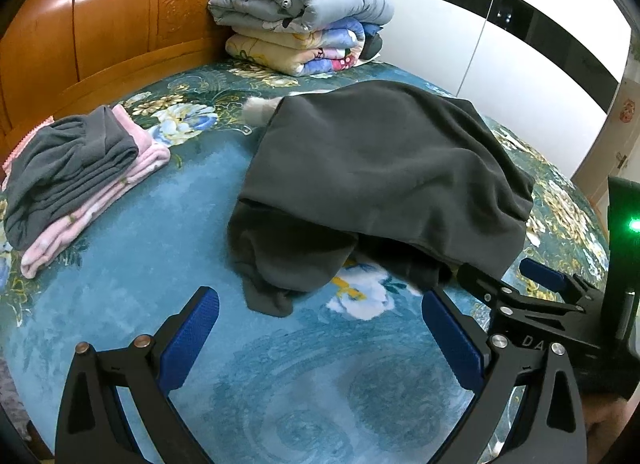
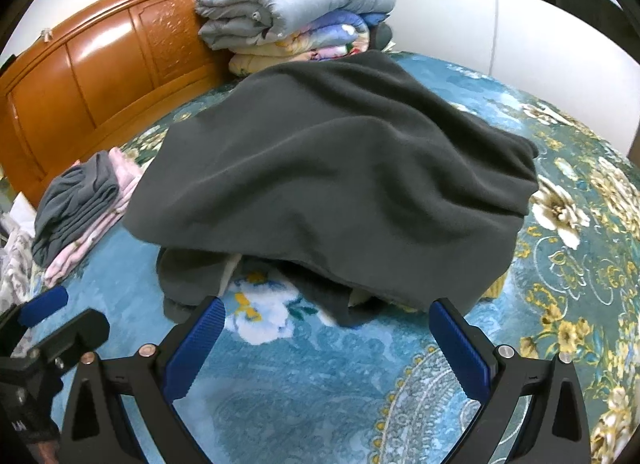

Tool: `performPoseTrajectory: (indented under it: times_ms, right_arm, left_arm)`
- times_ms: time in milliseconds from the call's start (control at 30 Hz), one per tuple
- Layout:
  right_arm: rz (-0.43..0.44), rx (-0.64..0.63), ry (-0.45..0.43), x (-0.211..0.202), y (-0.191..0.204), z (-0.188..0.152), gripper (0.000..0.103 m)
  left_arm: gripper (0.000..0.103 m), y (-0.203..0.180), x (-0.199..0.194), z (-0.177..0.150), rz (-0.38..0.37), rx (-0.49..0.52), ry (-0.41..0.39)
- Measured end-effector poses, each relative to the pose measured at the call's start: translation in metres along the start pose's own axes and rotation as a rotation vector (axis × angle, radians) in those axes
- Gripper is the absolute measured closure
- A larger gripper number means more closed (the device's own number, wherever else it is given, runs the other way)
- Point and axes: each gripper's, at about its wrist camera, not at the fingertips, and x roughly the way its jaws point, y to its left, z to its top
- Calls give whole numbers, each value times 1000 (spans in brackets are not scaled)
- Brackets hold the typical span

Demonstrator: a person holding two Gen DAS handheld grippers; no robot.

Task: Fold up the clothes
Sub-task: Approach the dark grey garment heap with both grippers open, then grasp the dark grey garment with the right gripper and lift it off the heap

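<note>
Bed covered in teal floral spread. Dark grey garment heaped mid-bed, centre of left wrist view, top layer folded over, loose lower part sagging out toward 7 o'clock, edge lying on the spread. Bit of pale fabric poking out at its 11 o'clock corner. Same garment filling the middle of right wrist view, front hem lifted a little, pale lining visible underneath.

Left gripper low at 6 o'clock, fingers spread wide, nothing between them, blue pads bare, tips just short of the garment's near edge. Right gripper likewise at 6 o'clock, fingers released and wide apart, holding nothing, tips right at the garment's front hem; contact unclear. Right gripper also seen in left wrist view at 4 o'clock, green light lit on its body; left gripper seen in right wrist view at 8 o'clock.

Folded stack at 9 o'clock, grey piece on top of pink one, well apart from the garment. Pile of folded quilts at 12 o'clock against wooden headboard, grey-blue quilt on top, floral ones below. White wardrobe doors at 2 o'clock.
</note>
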Motion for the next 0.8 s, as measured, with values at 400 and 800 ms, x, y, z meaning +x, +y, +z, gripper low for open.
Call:
performPoseTrajectory:
  times_ms: [400, 800]
  right_arm:
    - [-23, -235, -33, 6, 9, 60, 10]
    - [-19, -611, -86, 59, 153, 38, 35]
  left_arm:
    - [1, 40, -15, 1, 55, -116, 9]
    - [1, 87, -39, -7, 124, -243, -2]
